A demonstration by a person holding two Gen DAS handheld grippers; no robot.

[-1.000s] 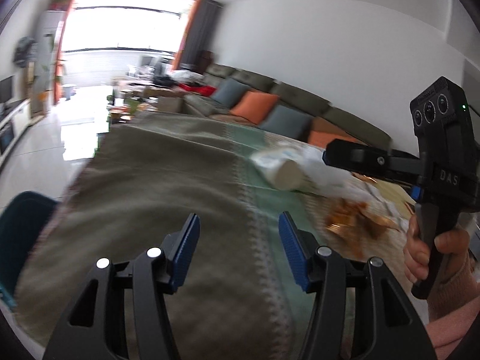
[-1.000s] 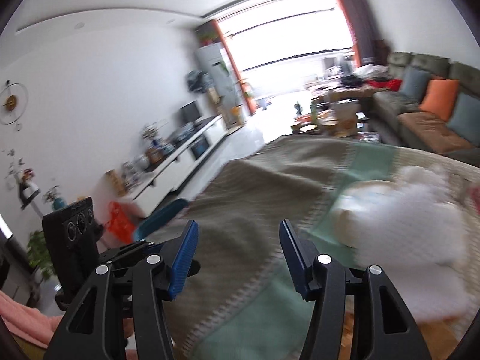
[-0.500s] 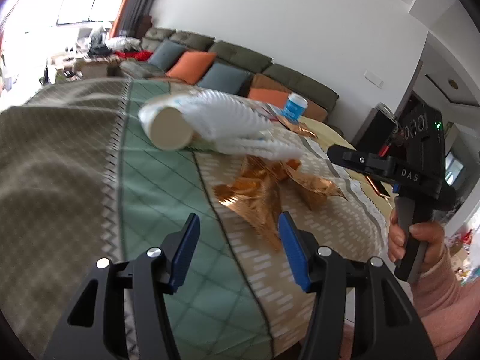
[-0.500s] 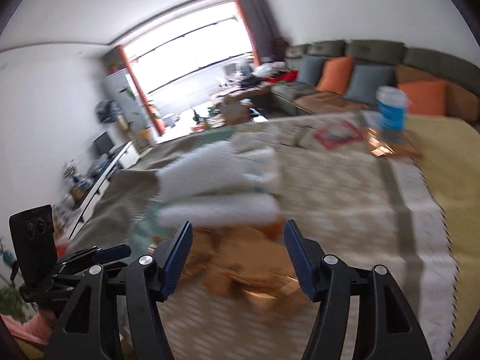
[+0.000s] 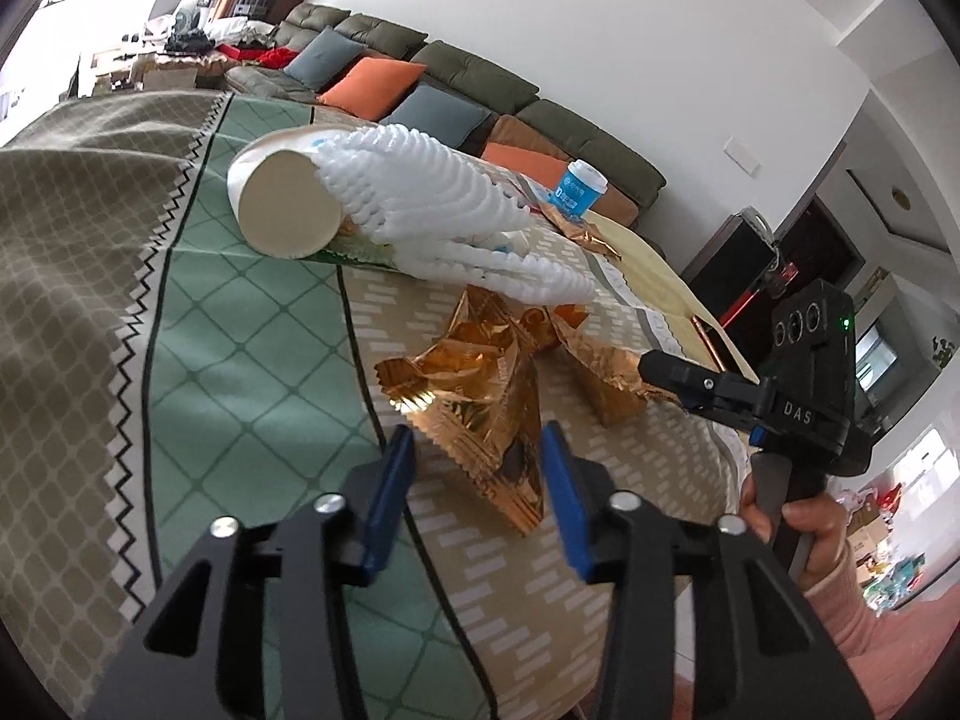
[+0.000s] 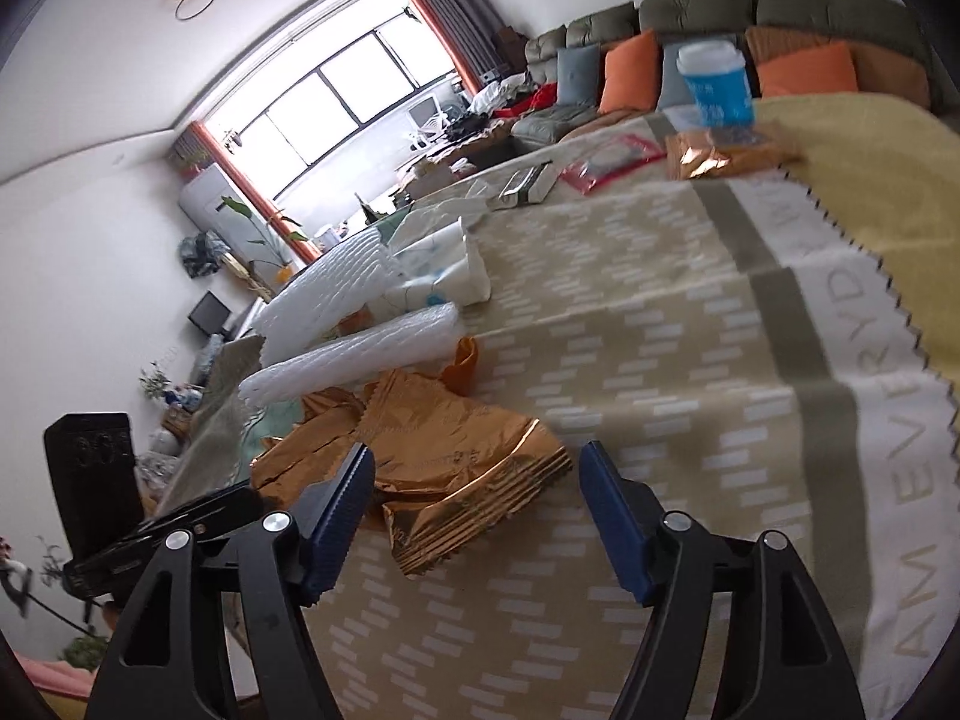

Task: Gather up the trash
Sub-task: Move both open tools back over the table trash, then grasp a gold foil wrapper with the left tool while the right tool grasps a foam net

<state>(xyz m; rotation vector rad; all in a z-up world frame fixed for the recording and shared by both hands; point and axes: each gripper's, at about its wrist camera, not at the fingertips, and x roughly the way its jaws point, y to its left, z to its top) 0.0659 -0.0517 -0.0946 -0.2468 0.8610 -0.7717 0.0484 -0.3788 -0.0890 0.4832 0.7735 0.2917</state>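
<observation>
1. Where the patterned tablecloth (image 5: pixel 252 396) changes from green diamonds to tan dashes, a crumpled gold foil wrapper (image 5: pixel 480 414) lies flat, its long axis running from the near edge of the table toward the far right in the left wrist view.
2. A second gold foil wrapper (image 5: pixel 606 372) lies just right of it there; whether the two touch cannot be told.
3. Seen from the right wrist, the gold foil wrapper (image 6: pixel 456 480) sits near the lower middle of the picture, its folded, layered edge turned toward the camera.
4. Beyond the foil, a white foam net sleeve (image 5: pixel 444 210) lies on its side, stretching from far left to near right, draped against a paper cup (image 5: pixel 282 204) that is tipped over with its round base facing the camera.
5. A blue paper cup (image 6: pixel 717 90) stands upright at the far end of the table, beside more gold foil.
6. The left gripper (image 5: pixel 477 480) is released, jaws spread, its blue pads on either side of the wrapper's near end without touching it.
7. The right gripper (image 6: pixel 474 516) is likewise released and wide apart, tilted down over the wrapper's near edge.
8. In the left wrist view, the person's right hand (image 5: pixel 798 534) grips the other tool's handle at the right, held level with the table's edge.
</observation>
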